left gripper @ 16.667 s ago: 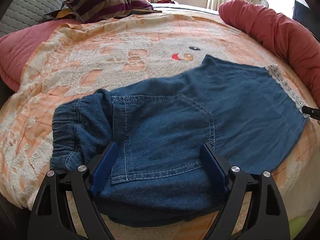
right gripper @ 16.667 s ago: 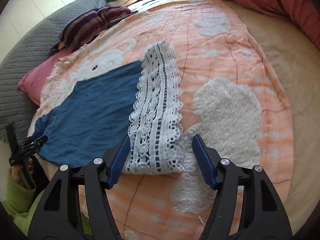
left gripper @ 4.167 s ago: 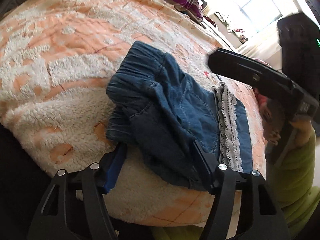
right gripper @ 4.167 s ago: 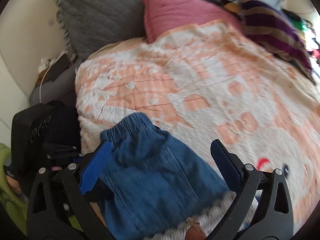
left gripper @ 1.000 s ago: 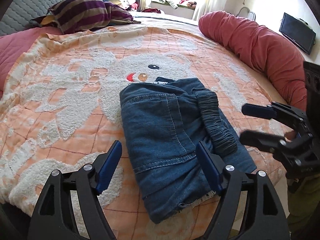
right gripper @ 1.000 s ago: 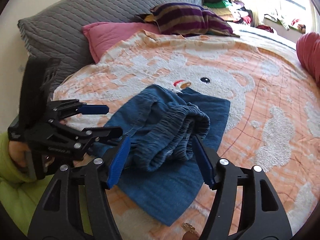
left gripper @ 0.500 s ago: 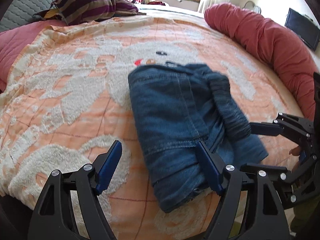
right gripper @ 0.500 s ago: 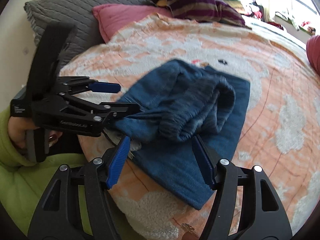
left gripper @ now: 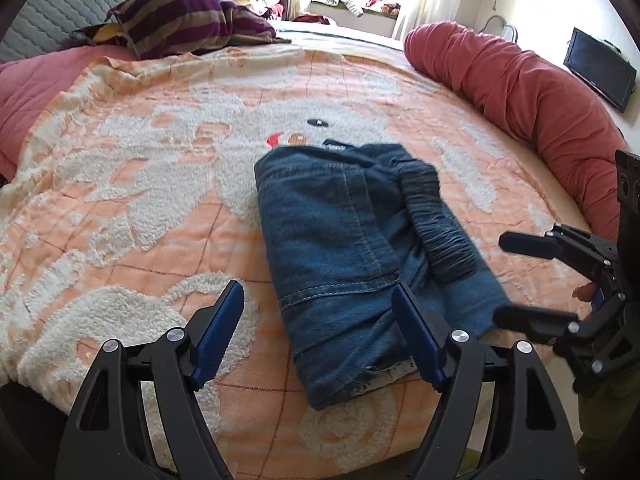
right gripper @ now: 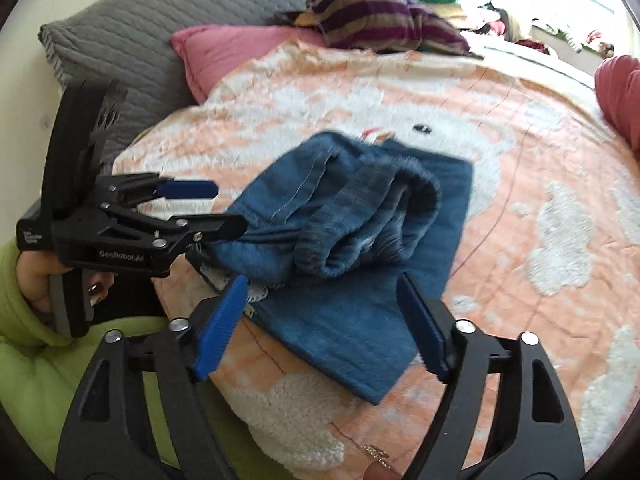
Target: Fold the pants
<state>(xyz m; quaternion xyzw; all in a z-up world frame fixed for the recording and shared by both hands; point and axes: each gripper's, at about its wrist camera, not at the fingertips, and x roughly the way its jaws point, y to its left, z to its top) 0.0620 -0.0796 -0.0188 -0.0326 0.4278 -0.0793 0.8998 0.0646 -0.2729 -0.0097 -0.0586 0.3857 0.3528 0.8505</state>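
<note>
While the folded denim pants [left gripper: 344, 248] lie in a thick bundle on the orange and white fleece blanket [left gripper: 132, 184], both grippers hover at the near edge of the bed. The elastic waistband [left gripper: 440, 224] sits on top of the bundle along its right side in the left wrist view, and a strip of white lace trim [left gripper: 394, 372] peeks out from under the near end.

The left gripper [left gripper: 320, 336] stands wide apart, its blue pads on either side of the bundle's near left corner without pressing on the cloth. The right gripper [right gripper: 320, 320] has its jaws opening; a lower layer of denim lies between them in the picture, yet the pads do not pinch it.

In the right wrist view, the left gripper's side plate carries white lettering that reads "GenRobot.AI" [right gripper: 122, 255]; a smaller white label further back on its body is too small to read. A hand [right gripper: 40, 276] with dark painted nails holds its handle, above a lime green sleeve [right gripper: 24, 360].

A striped pillow [left gripper: 176, 20], a pink pillow [right gripper: 236, 52], a grey quilted cushion [right gripper: 132, 12] and a red bolster [left gripper: 532, 96] ring the blanket.
</note>
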